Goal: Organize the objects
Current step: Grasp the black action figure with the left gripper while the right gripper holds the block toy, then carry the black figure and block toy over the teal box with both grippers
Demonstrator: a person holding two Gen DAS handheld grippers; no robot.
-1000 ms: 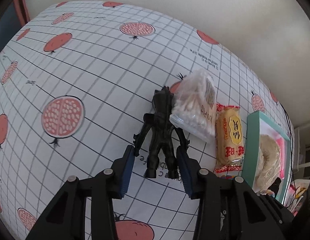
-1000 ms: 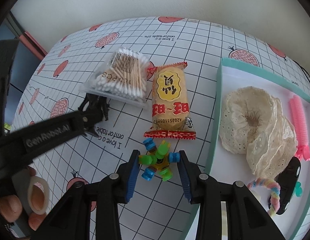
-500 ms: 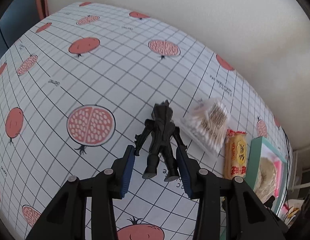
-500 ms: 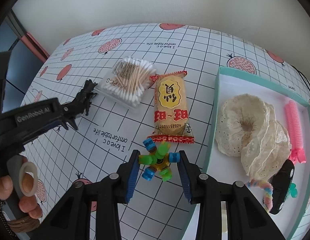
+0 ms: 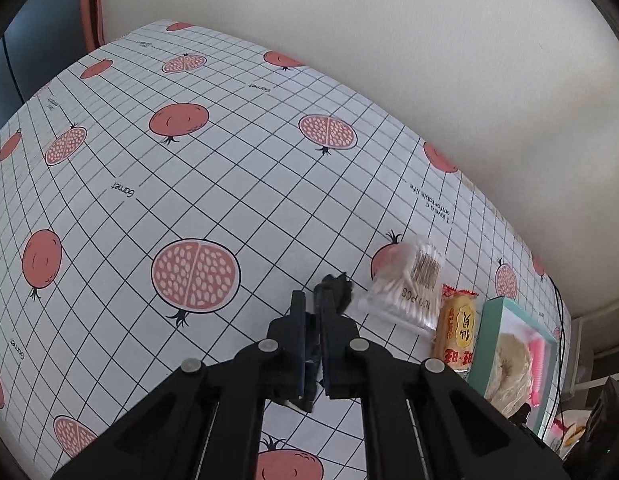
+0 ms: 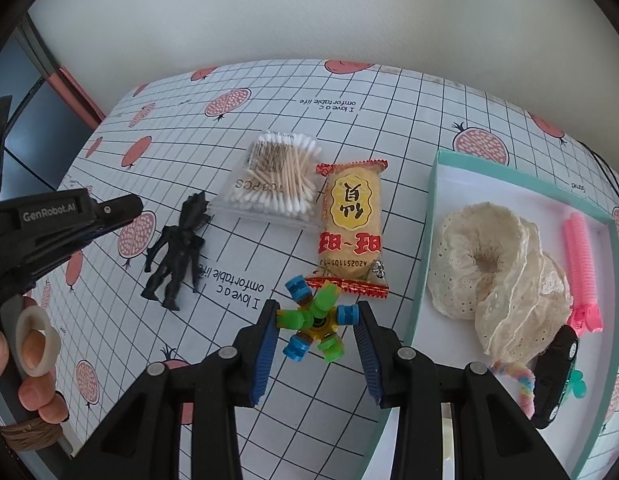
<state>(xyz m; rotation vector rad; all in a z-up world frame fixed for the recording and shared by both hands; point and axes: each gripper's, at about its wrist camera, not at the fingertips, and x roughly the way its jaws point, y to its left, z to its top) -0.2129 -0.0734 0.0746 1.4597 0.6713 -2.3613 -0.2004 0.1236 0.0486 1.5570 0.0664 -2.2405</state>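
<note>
1. The left claw [image 5: 312, 300] is squeezed shut on nothing; its side says "GenRobot.AI"
2. The little black toy monster [image 6: 175, 252] lies on the checked cloth with red fruit [image 6: 229, 140], apart from it
3. The right claw [image 6: 317, 310] gapes wide around a blue and green plastic spinner toy [image 6: 315, 326]
4. The cloth says "I love a comfortable life"
</note>
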